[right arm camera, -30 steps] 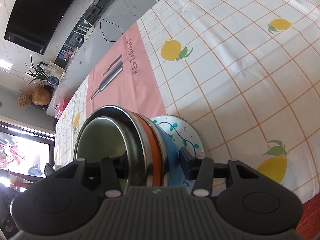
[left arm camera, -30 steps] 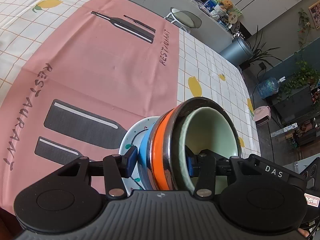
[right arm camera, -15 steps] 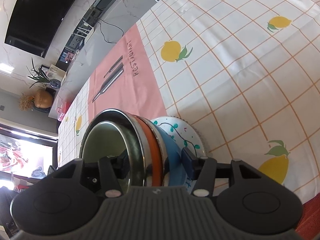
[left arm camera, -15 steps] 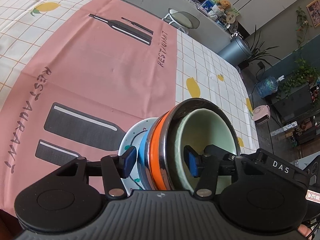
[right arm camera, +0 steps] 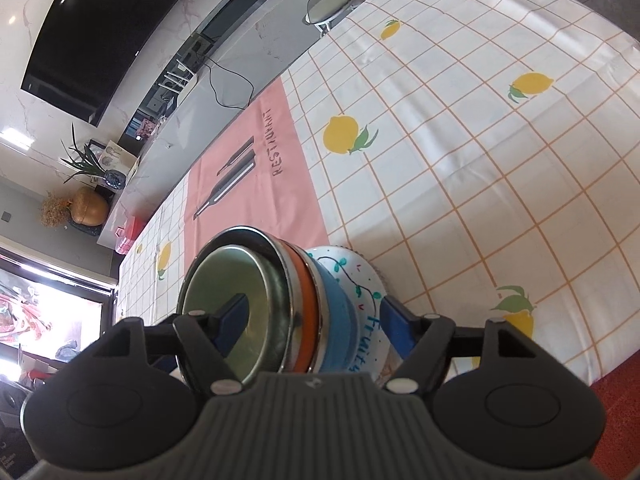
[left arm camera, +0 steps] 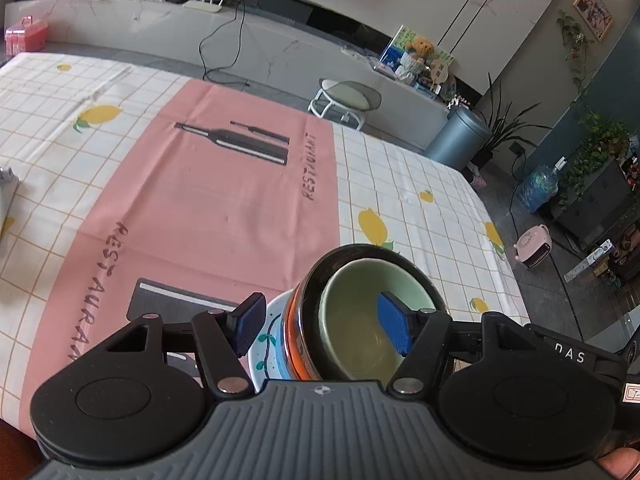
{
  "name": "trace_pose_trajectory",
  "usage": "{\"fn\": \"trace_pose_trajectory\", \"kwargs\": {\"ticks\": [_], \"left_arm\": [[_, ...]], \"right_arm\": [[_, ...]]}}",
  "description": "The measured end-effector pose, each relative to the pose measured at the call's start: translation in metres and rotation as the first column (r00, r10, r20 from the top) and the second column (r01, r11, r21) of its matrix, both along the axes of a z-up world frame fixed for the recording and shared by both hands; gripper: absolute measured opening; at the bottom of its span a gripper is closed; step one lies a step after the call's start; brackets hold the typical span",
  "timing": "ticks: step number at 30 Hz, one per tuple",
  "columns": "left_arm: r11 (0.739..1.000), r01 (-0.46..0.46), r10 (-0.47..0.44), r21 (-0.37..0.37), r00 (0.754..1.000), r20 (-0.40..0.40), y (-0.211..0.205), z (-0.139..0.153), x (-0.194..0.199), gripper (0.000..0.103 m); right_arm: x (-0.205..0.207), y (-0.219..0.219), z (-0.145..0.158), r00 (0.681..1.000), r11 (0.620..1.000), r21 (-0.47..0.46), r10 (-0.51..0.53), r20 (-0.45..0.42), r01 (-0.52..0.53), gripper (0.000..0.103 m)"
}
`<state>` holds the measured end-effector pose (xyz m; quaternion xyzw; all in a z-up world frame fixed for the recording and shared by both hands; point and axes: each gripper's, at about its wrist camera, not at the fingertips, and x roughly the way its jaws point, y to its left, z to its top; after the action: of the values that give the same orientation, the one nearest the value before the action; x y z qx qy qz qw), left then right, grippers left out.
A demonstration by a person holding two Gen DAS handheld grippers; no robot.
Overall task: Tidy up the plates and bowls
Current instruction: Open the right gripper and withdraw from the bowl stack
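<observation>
A stack of bowls (left arm camera: 320, 328) is standing on a white plate (left arm camera: 266, 340) with a painted vine and the word "fruits". The plate is lying on the surface (left arm camera: 420, 184), which is covered by a checked cloth with lemons, at the near edge of the pink placemat (left arm camera: 208, 208) printed with "RESTAURANT". Taking the plate as landmark: directly on it is sitting a blue bowl (right arm camera: 336, 312), above that an orange bowl (right arm camera: 306, 320), then a steel bowl (right arm camera: 280, 276), and inside the steel one a pale green bowl (left arm camera: 360, 320) is nesting. The opening of the green bowl is facing up.

The left hand-held gripper (left arm camera: 324, 326) is standing around the stack with its jaws apart; they have just been opening. One blue pad is hanging over the plate rim on the placemat side, free of the bowls. The other pad is hovering inside the green bowl, and it does not look pressed on the wall.

The right hand-held gripper (right arm camera: 312, 324) is also spread, and its jaws have just been opening too. One pad is inside the green bowl, the other is over the plate, just beside the blue bowl, with a gap visible. So the rims of the bowls are between the fingers of both grippers, but neither is clamping them.

Far from the plate, past the surface, a round stool (left arm camera: 346, 98) is standing on the floor.
</observation>
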<state>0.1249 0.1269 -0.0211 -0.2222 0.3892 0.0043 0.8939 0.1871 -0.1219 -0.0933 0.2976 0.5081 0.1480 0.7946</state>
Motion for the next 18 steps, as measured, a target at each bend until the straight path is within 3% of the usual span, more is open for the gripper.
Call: {"fn": "trace_pose_trajectory", "kwargs": {"ticks": [6, 12, 18], "left_arm": [[0.997, 0.034, -0.044, 0.072, 0.990, 0.137, -0.018, 0.028, -0.023, 0.075], [0.973, 0.097, -0.155, 0.211, 0.947, 0.281, -0.050, 0.053, -0.055, 0.075], [0.957, 0.147, -0.227, 0.251, 0.917, 0.328, -0.068, 0.060, -0.077, 0.075]], "right_arm": [[-0.019, -0.010, 0.015, 0.999, 1.000, -0.021, -0.002, 0.051, 0.003, 0.075], [-0.048, -0.013, 0.044, 0.983, 0.994, -0.108, 0.031, 0.179, -0.012, 0.079], [-0.083, -0.014, 0.070, 0.948, 0.977, -0.215, 0.086, 0.307, -0.019, 0.084]]}}
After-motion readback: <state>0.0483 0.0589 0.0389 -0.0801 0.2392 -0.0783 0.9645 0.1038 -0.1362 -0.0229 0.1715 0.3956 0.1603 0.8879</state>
